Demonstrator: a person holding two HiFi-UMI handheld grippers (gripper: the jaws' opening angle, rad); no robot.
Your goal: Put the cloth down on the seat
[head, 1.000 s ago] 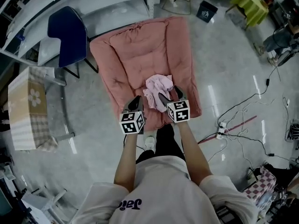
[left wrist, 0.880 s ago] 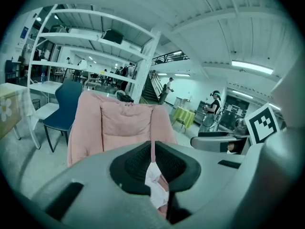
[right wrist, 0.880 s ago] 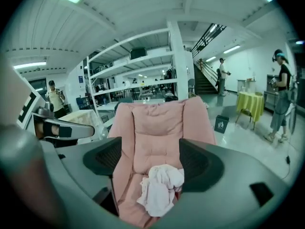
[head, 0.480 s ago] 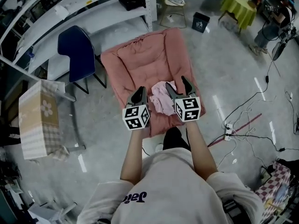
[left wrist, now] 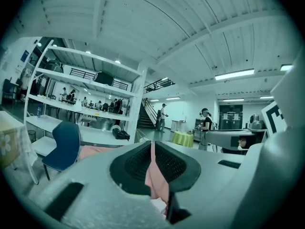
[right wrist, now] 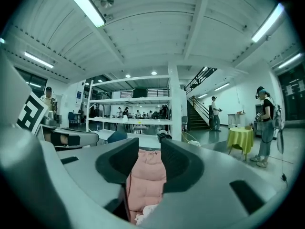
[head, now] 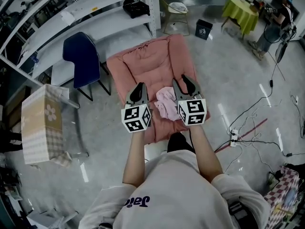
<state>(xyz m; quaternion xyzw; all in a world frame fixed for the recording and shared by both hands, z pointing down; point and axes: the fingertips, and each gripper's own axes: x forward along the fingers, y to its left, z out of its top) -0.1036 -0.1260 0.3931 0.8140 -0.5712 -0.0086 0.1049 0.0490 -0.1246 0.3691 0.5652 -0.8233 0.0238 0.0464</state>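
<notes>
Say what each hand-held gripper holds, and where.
Nothing: cloth lies on the seat; left hand-held gripper shut empty; right hand-held gripper, jaws just closing, apart, empty.

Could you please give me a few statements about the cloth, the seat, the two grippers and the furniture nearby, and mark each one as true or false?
1. The pink cloth lies on the pink seat cushion. True.
2. The right gripper grips the cloth. False: its jaws stand apart with nothing between them, though they have just been closing; the cloth lies on the cushion.
3. A dark blue chair stands left of the cushion in the head view. True.
4. The left gripper has its jaws wide open. False: they are together and hold nothing.
5. The yellow-green table touches the blue chair. False: it stands far off, at the upper right of the head view.
</notes>
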